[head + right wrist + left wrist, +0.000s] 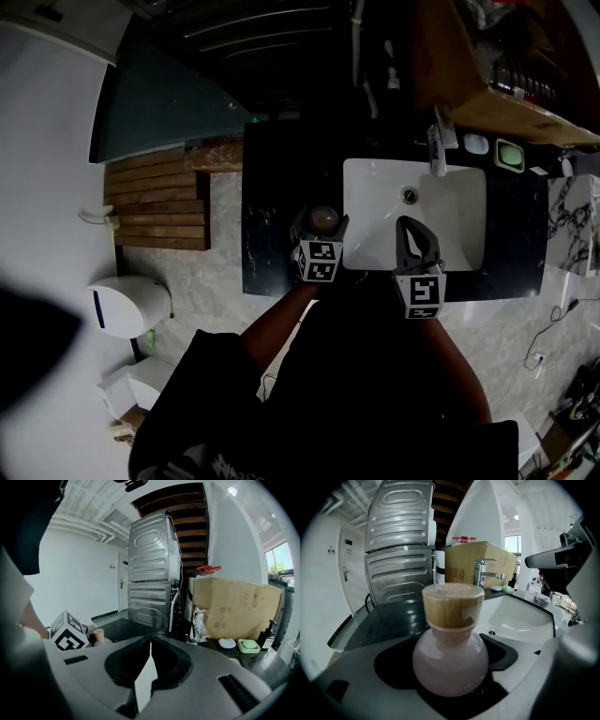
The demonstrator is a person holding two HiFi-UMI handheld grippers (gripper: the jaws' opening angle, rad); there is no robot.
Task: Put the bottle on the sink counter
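A round pink bottle [450, 660] with a wooden cap sits between the jaws of my left gripper [450, 681], which is shut on its belly. In the head view the bottle [323, 218] and the left gripper [320, 225] are over the black counter [277, 169], just left of the white sink [455, 202]. Whether the bottle's base touches the counter is hidden. My right gripper [410, 227] hovers over the sink's front part with its jaws closed together and nothing between them [150, 641]. From the right gripper view the bottle [99, 637] shows small at the left.
A faucet [437, 148] and soap dishes [509, 155] stand behind the sink. A cardboard box [234, 609] and stacked metal machines [398, 569] rise behind the counter. A toilet [127, 305] and a wooden floor mat [159, 202] lie to the left.
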